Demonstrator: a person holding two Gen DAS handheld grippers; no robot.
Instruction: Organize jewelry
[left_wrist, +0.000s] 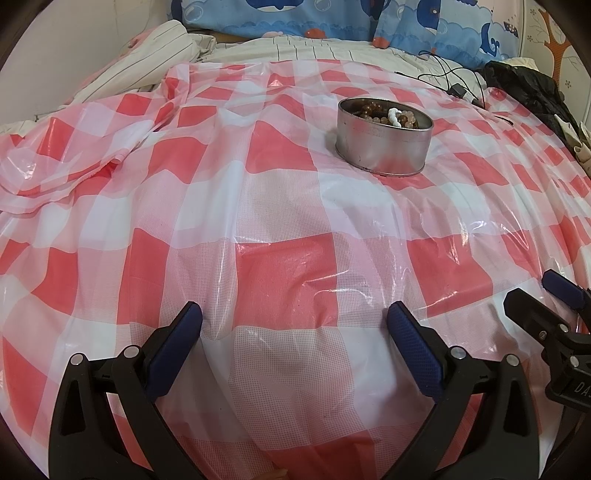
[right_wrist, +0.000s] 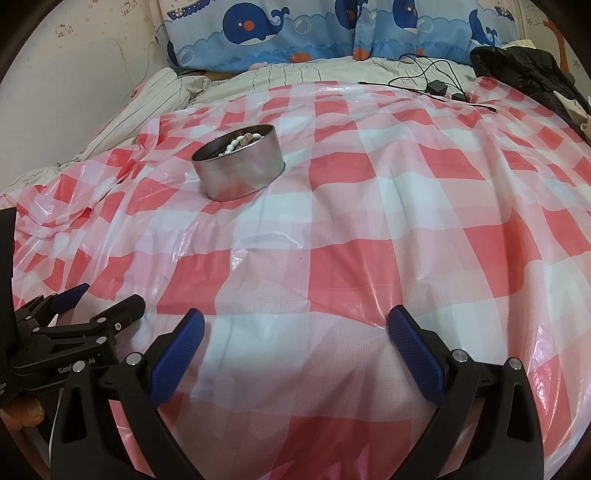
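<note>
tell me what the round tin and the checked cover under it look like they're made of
Round tin: looks like brushed, dull silver metal, its wall faintly mirroring the red checks. Checked cover: probably thin plastic sheet, glossy and crinkled, with bright glare streaks and partly see-through edges.

Lidless round tin (left_wrist: 384, 142) of beaded bracelets (left_wrist: 391, 115)

The round tin (left_wrist: 384, 142) hides most of the beads (left_wrist: 388, 115) inside it behind its wall, so only the top ones show, and how many strings there are is hard to tell. The whale pillows (right_wrist: 295, 29) are cut off by the top edge. A dark bundle (left_wrist: 528, 88) on the far side is cut by the edge too, and what it is stays unclear. The thin black cables (right_wrist: 432, 83) are too small to follow. The right gripper (left_wrist: 554, 295) is partly cut off in the left view.
</note>
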